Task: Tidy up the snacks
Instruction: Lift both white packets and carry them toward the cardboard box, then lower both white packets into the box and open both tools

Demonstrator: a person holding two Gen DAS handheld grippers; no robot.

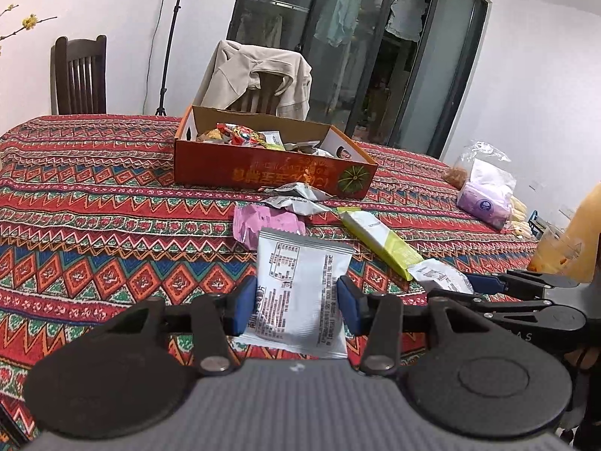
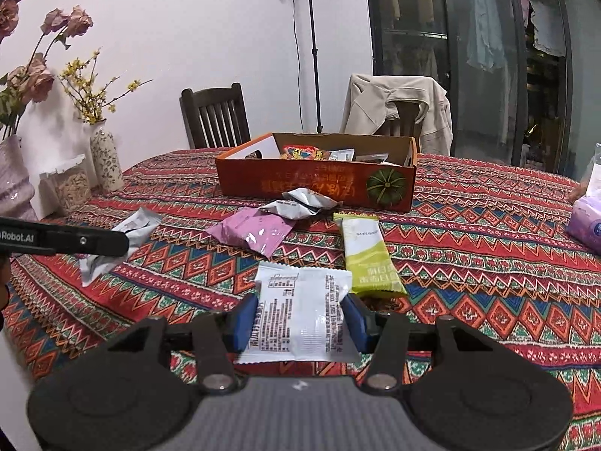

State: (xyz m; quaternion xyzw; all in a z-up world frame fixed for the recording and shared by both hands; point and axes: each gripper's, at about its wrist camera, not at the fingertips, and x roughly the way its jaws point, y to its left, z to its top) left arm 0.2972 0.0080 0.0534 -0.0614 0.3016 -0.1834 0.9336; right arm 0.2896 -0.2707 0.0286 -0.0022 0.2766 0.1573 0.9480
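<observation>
Snacks in both grippers: left gripper (image 1: 296, 300) clamped on white packet (image 1: 300, 285); right gripper (image 2: 300, 323) clamped on second white packet (image 2: 300, 315); orange box (image 2: 319, 184) straight ahead, mid-table, long side facing jaws; right looks nearer.

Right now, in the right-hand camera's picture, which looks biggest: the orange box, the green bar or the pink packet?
1. Orange box, clearly largest, though farthest.
2. Green bar and pink packet look alike; the bar lies nearer, so I won't rank them.

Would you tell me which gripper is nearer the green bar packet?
Right. The right gripper sits just beside the green bar packet; the left gripper is further left of it.
</observation>
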